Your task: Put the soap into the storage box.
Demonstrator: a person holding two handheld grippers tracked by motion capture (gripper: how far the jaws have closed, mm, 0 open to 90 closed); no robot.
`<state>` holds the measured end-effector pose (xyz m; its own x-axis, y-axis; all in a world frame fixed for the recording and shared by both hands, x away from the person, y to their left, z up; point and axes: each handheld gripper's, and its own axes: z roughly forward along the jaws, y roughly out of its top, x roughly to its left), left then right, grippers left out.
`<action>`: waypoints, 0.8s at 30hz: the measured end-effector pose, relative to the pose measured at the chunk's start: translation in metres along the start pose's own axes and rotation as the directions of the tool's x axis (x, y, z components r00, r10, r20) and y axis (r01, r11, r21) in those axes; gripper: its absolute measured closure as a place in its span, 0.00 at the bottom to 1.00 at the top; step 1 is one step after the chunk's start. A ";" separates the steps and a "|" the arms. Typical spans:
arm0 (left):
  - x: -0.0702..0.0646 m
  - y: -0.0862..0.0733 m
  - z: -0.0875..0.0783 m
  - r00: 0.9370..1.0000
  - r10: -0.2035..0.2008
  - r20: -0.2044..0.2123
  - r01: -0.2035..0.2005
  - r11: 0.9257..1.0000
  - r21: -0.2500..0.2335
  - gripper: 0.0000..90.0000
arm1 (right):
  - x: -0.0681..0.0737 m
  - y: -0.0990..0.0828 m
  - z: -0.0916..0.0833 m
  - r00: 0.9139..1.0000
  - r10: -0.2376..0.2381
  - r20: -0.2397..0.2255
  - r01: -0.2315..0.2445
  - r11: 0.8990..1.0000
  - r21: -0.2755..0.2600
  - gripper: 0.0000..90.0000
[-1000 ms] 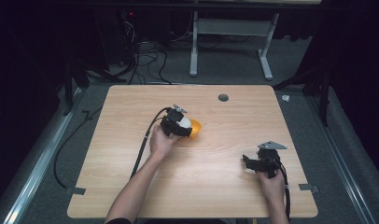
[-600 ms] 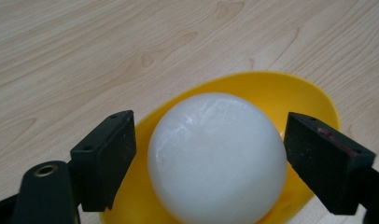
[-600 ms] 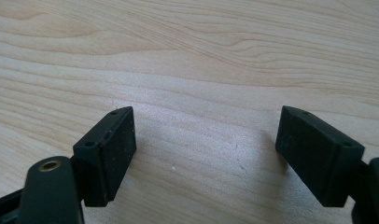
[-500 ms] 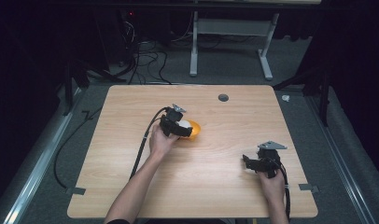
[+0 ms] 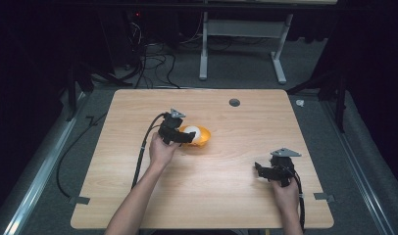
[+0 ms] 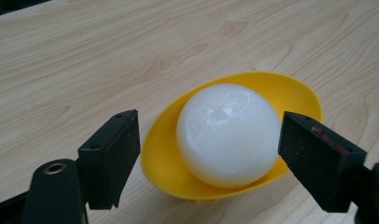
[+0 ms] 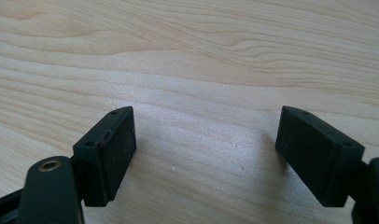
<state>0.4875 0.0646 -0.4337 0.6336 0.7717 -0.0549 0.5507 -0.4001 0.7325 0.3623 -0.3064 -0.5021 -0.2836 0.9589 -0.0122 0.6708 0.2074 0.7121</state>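
A white ball (image 6: 227, 133) lies in a shallow yellow bowl (image 6: 295, 95) on the wooden table (image 5: 221, 196). From above, the bowl (image 5: 205, 138) sits near the table's middle with the ball (image 5: 191, 132) in it. My left gripper (image 6: 208, 140) is open, its jaws wide on either side of the ball and bowl, not touching them. It reaches in from the bowl's left (image 5: 180, 137). My right gripper (image 7: 206, 149) stands open over bare wood near the table's right front (image 5: 263, 171), with nothing between its jaws.
A dark round hole (image 5: 234, 102) marks the table's far side. A black cable (image 5: 140, 156) trails from the left gripper toward the front edge. Behind the table stand a white frame (image 5: 241, 39) and tangled cables on the floor.
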 end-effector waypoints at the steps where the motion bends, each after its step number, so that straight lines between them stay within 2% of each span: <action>1: 0.001 -0.001 -0.001 1.000 -0.003 0.002 0.003 1.000 -0.001 0.24 | 0.000 0.000 0.000 1.000 0.000 -0.001 0.000 1.000 0.000 0.23; 14: 0.009 -0.008 -0.018 1.000 -0.014 -0.004 0.014 1.000 -0.018 0.24 | 0.000 0.000 0.000 1.000 -0.001 0.001 0.001 1.000 0.000 0.23; 20: 0.015 -0.016 -0.027 0.999 -0.032 -0.015 0.032 0.999 -0.031 0.25 | 0.000 0.000 0.000 1.000 0.000 0.001 0.000 1.000 0.000 0.23; 24: 0.015 -0.018 -0.031 0.999 -0.022 -0.029 0.021 0.999 -0.027 0.25 | 0.000 0.000 0.000 1.000 0.000 0.001 0.000 1.000 0.000 0.23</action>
<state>0.4699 0.0989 -0.4266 0.6057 0.7941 -0.0510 0.5491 -0.3707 0.7491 0.3623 -0.3061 -0.5021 -0.2830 0.9590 -0.0126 0.6710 0.2074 0.7119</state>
